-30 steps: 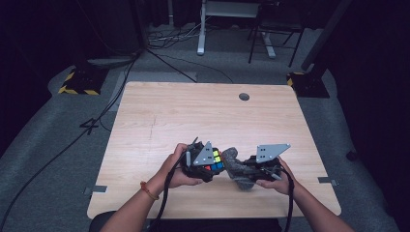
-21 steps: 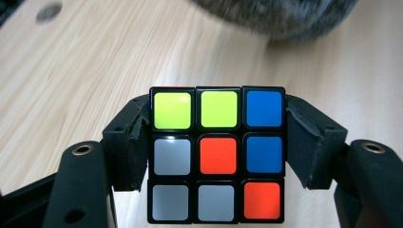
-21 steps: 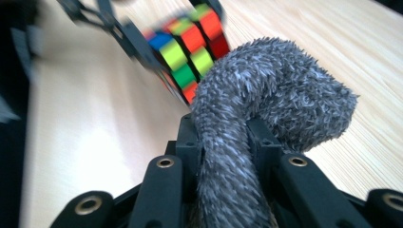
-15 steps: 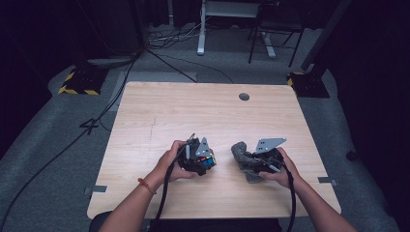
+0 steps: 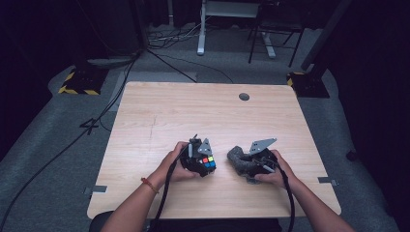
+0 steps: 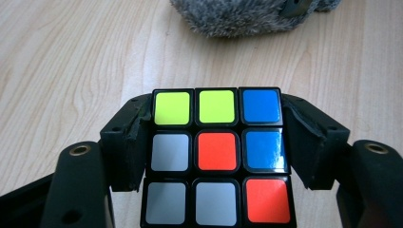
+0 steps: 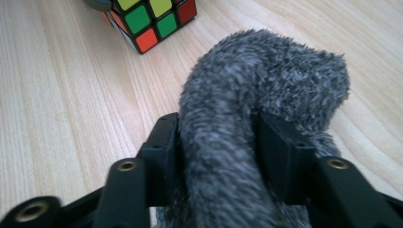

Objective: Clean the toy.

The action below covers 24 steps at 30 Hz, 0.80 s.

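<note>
Moved apart since the earlier frames: one second ago held close together, now set well apart on the pale wooden table [image 5: 159,116], with the left gripper [image 5: 200,162] and right gripper [image 5: 249,164] both lower, near the front edge of that table.

Clamped in the left gripper: a black-framed puzzle cube with coloured square stickers [image 6: 216,154], pinched on its two sides by the black jaws, which have just been opening a little but with pads against the cube. Seen from the left gripper view: yellow-green, blue, red and grey stickers on the face toward the camera. Lower edge of the cube cut off by the frame bottom; cannot tell if resting on the table or raised a bit above it.

Between the jaws of the right gripper [image 7: 218,137]: a grey furry soft object [image 7: 256,90], bent over like a thick tail, lying on the table to the right of the cube. Jaws just been opening here, standing beside the fur on both sides; hard to make out if pads press, as the pile hides the contact. Exact shape of the furry object not clear, partly hidden under the hand in the high view. No container on the table.
</note>
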Available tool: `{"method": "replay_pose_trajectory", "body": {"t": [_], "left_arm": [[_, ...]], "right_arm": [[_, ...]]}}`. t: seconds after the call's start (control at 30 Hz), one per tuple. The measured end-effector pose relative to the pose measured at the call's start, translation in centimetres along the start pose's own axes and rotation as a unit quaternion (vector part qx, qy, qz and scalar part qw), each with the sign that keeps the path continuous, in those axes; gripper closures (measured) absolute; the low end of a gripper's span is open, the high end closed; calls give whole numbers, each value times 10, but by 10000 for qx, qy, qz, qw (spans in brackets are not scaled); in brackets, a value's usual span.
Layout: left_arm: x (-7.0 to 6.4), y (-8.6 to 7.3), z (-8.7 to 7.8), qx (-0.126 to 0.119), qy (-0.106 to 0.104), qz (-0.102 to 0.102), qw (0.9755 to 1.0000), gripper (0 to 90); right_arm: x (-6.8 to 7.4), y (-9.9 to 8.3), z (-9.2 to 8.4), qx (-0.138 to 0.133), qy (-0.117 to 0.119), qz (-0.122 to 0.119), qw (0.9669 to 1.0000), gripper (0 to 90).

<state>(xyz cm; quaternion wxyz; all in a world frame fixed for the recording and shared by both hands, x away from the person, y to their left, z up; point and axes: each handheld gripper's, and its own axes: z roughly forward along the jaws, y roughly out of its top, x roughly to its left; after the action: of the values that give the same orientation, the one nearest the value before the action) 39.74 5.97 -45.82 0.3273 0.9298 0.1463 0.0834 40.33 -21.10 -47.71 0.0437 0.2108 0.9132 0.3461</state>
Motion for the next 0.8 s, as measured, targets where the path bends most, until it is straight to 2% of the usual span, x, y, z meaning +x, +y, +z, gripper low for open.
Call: {"method": "replay_pose_trajectory", "body": {"t": [0.13,0.2,0.23,0.33,0.4,0.53,0.67,0.8], "left_arm": [[0,-1,-3,-118,-146,-9,9998,314],[-1,-1,-7,-259,-135,23,9996,298],[-2,-1,-8,-314,-94,2,9995,288],[0,-2,-14,-463,-88,-63,9989,214],[1,-4,-17,-541,-205,-181,9982,163],[0,-5,-19,-460,10,-145,9988,159],[-2,-8,-24,-433,189,-79,9989,160],[-6,-11,-32,-321,414,118,9986,183]], "right_arm": [[1,1,-1,19,-56,-57,10000,394],[1,2,-4,-30,-151,-65,9999,332],[1,2,-8,-141,-140,-52,9998,303],[0,4,-14,-291,-218,-59,9993,261],[0,5,-16,-331,-232,-77,9992,235],[3,6,-21,-493,-349,-51,9982,178],[9,10,-28,-551,-551,-209,9967,180],[14,13,-35,-561,-670,-367,9955,195]]}}
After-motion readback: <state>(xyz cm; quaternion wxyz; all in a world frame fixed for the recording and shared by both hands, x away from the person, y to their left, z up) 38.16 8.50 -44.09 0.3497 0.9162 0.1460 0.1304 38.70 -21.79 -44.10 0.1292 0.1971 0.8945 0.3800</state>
